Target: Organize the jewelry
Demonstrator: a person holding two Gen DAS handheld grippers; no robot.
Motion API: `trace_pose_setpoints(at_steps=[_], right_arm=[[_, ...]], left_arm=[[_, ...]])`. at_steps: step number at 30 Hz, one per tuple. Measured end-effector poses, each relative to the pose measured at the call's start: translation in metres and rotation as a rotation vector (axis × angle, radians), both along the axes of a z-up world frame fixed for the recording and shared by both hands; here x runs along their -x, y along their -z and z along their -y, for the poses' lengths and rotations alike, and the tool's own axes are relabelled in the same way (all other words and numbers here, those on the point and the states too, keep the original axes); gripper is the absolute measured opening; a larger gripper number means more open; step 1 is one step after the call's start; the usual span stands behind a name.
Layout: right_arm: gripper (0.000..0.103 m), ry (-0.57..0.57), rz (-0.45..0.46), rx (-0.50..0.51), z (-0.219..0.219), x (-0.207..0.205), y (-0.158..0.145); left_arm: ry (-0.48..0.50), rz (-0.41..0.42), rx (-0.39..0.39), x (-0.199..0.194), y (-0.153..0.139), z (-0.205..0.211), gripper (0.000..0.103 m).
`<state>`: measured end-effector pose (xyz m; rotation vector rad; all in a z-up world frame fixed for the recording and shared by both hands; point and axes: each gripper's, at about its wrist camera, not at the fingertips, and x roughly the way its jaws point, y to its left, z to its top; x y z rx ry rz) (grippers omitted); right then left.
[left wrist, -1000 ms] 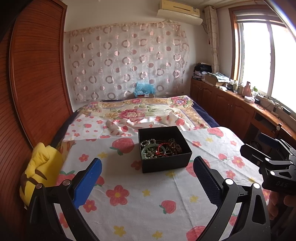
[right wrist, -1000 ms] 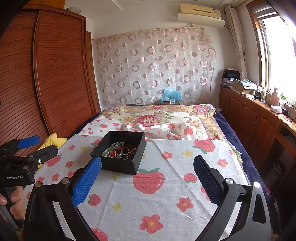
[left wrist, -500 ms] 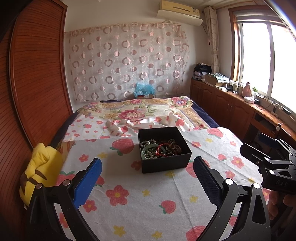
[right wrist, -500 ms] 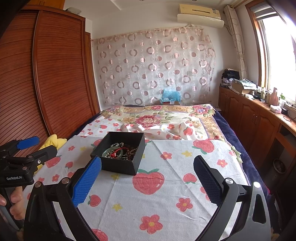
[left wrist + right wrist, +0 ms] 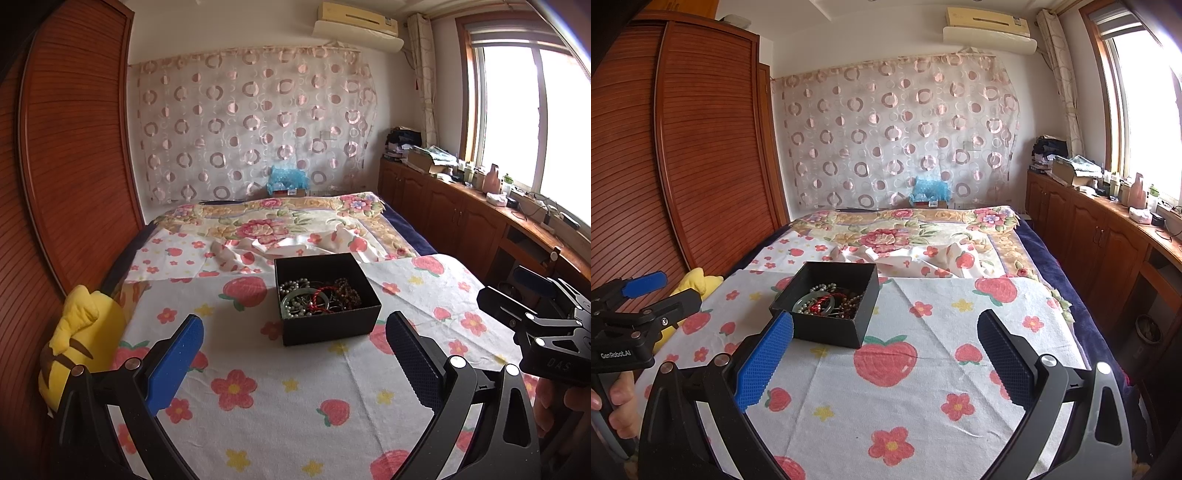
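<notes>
A black open box (image 5: pixel 328 326) stands on the strawberry-print cloth (image 5: pixel 280 406). It holds tangled jewelry (image 5: pixel 317 297): a pale bead string, a green bangle, a red cord, dark beads. My left gripper (image 5: pixel 295 354) is open and empty, just short of the box. My right gripper (image 5: pixel 884 356) is open and empty; the box (image 5: pixel 827 332) lies ahead to its left, jewelry (image 5: pixel 827 301) inside. The right gripper also shows at the right edge of the left wrist view (image 5: pixel 532 295), and the left gripper at the left edge of the right wrist view (image 5: pixel 655 291).
A yellow plush toy (image 5: pixel 74 343) lies at the cloth's left edge by the wooden wardrobe (image 5: pixel 66 166). A rumpled floral blanket (image 5: pixel 273 225) covers the bed behind the box. Wooden cabinets (image 5: pixel 461 218) run along the right wall under the window.
The right wrist view has edged slightly toward the box, which sits a little closer to its left finger. The left gripper has barely moved.
</notes>
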<state>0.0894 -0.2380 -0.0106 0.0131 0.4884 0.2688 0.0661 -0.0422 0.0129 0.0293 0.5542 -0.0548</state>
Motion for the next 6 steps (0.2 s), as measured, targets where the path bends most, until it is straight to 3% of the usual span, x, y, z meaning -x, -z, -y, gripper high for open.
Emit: trace_pose_setpoints(at_steps=[6], right_arm=[[0.101, 0.0, 0.0, -0.002, 0.0, 0.0001, 0.0003]], left_arm=[[0.008, 0.01, 0.009, -0.0007, -0.0062, 0.005, 0.096]])
